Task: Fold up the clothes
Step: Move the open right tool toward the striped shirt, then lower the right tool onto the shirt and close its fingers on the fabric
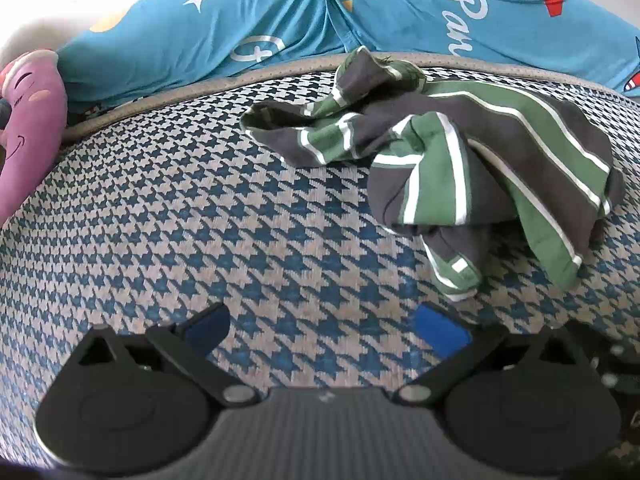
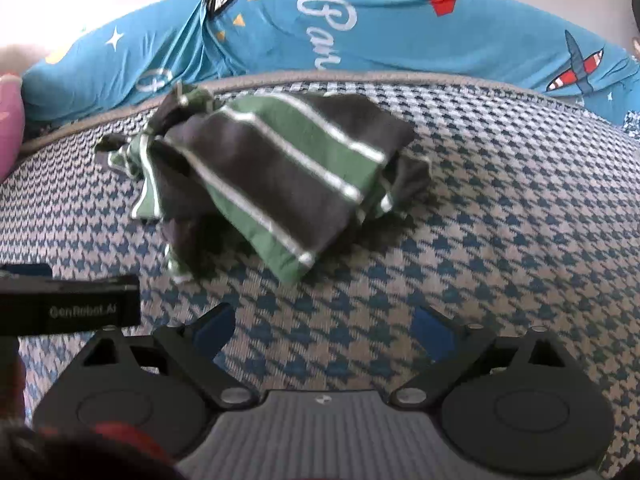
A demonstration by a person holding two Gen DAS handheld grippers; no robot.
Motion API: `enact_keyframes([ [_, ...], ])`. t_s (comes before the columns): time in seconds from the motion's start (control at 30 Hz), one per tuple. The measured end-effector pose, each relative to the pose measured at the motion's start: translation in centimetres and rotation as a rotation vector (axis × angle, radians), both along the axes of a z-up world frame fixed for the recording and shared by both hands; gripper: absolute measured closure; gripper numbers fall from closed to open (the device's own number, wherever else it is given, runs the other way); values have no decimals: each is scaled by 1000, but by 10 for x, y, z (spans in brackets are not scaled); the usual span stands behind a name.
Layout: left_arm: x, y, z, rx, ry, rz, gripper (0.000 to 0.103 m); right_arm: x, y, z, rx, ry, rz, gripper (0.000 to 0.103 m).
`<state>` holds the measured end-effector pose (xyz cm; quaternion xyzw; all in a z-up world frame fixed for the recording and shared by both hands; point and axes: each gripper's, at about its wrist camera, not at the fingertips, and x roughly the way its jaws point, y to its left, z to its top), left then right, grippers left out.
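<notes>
Left wrist view: left gripper (image 1: 324,328) spread wide, blue pads (image 1: 442,334) well apart, nothing between them, held low over the houndstooth cover (image 1: 160,208). Striped garment (image 1: 472,152) seen ahead and to the right, crumpled, in dark grey and green with thin white lines. Lay bunched on the cover, apart from the fingers. One twisted part reached left, another hung down toward the gripper. Behind it, a grey piped edge (image 1: 248,76) of the cover, then a blue printed fabric (image 1: 240,20) with white stars and white script. Pink plush toy (image 1: 28,120) at the far left, beside the blue fabric.

Right wrist view: right gripper (image 2: 324,328) also spread wide, holding nothing, low above the same cover (image 2: 500,208). Garment (image 2: 272,168) seen ahead and slightly left, a little blurred, not touched by either finger. Lay close to the piped edge (image 2: 360,78), folded roughly over itself. Part of the left gripper (image 2: 68,304) visible at the left border, black with small grey lettering, near the garment but not on it. Blue fabric (image 2: 400,40) again behind, with a red shape and a small plane print. Something dark and red at the bottom left corner, too blurred to tell.
</notes>
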<state>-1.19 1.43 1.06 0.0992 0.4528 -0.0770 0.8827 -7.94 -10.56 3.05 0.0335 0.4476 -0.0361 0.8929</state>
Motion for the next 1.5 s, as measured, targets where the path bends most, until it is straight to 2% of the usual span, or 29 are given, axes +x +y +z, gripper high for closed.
enact_keyframes([
  [0.17,-3,4,4,-10,-6,-7,0,-4,1,10,-7,14,38,8],
  [0.4,1,7,14,-35,-27,-3,0,0,-11,38,10,-36,53,8],
  [0.53,5,5,18,-39,-39,-9,0,9,-15,31,-4,-52,40,11],
  [0.67,13,5,16,-47,-25,-16,0,15,-21,17,24,1,20,13],
  [1.07,24,4,16,-41,-21,-49,0,30,-23,17,59,-35,31,13],
  [1.33,37,13,16,-74,0,-60,0,42,-24,17,67,-48,30,13],
  [1.43,37,15,17,-71,-5,-76,0,46,-25,17,60,-59,35,17],
  [1.5,39,16,19,-71,-10,-84,0,47,-27,19,64,-73,37,25],
])
